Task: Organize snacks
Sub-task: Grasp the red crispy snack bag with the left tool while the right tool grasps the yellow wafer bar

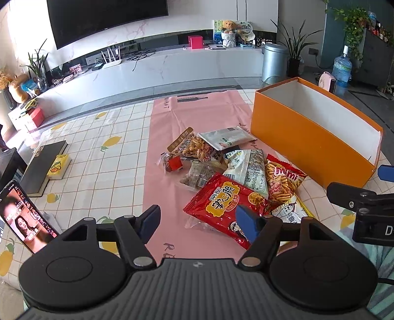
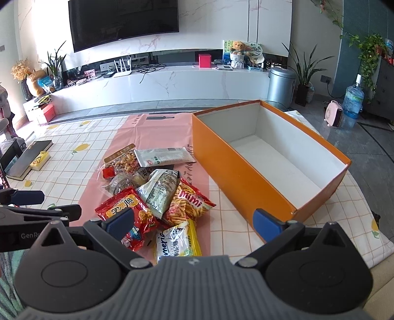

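Your left tool (image 1: 197, 222) is closest to the lens, fingers spread wide, holding nothing, hovering right over the red crinkly foil snack bag (image 1: 222, 205) at about 1 o'clock. Right tool (image 2: 194, 221) is wide open and empty too, with the yellow-and-white packet (image 2: 177, 242) dead ahead at 12. I'd say left is nearer the red bag, whose long axis runs diagonally. The pile of snack packets (image 2: 152, 177) sits on a pink plastic sheet (image 1: 197, 115) over the lemon-print checked counter (image 1: 103, 152); the empty orange cardboard box (image 2: 246, 187) waits at 2 o'clock. Living room behind, big TV (image 2: 123, 19).
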`<action>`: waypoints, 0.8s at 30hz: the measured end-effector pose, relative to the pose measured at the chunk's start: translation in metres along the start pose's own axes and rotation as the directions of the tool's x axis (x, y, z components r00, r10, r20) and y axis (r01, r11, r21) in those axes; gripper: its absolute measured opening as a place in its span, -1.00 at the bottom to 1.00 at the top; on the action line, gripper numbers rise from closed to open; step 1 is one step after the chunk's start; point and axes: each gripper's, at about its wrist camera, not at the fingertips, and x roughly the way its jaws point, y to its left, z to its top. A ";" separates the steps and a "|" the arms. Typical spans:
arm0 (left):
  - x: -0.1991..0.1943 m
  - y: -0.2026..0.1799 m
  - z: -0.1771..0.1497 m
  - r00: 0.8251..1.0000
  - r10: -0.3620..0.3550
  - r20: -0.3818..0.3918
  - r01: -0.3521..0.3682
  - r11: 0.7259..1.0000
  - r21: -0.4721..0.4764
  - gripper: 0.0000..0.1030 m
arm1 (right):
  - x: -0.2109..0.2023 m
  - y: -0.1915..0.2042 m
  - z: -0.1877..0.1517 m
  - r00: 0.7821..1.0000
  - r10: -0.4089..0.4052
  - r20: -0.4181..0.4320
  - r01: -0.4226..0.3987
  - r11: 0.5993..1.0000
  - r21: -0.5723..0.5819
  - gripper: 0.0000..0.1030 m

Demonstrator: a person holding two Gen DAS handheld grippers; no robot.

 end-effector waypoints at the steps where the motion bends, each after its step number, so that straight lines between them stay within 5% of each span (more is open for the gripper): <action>1: 0.002 0.001 0.001 1.000 -0.004 -0.007 0.004 1.000 -0.001 0.58 | 0.003 0.001 0.001 1.000 0.003 -0.001 -0.003 1.000 -0.002 0.92; 7: 0.017 0.012 -0.001 0.996 -0.085 -0.028 0.083 0.995 -0.051 0.46 | 0.022 0.005 0.001 1.000 0.027 0.001 -0.027 0.999 -0.039 0.71; 12: 0.042 0.017 -0.005 0.973 -0.217 -0.073 0.207 0.969 -0.133 0.36 | 0.056 0.004 -0.007 0.996 0.040 -0.076 -0.042 0.999 -0.033 0.47; 24: 0.102 0.017 -0.005 0.943 -0.294 -0.157 0.229 0.915 -0.333 0.66 | 0.124 -0.003 -0.014 0.981 0.065 -0.185 -0.060 0.998 0.031 0.40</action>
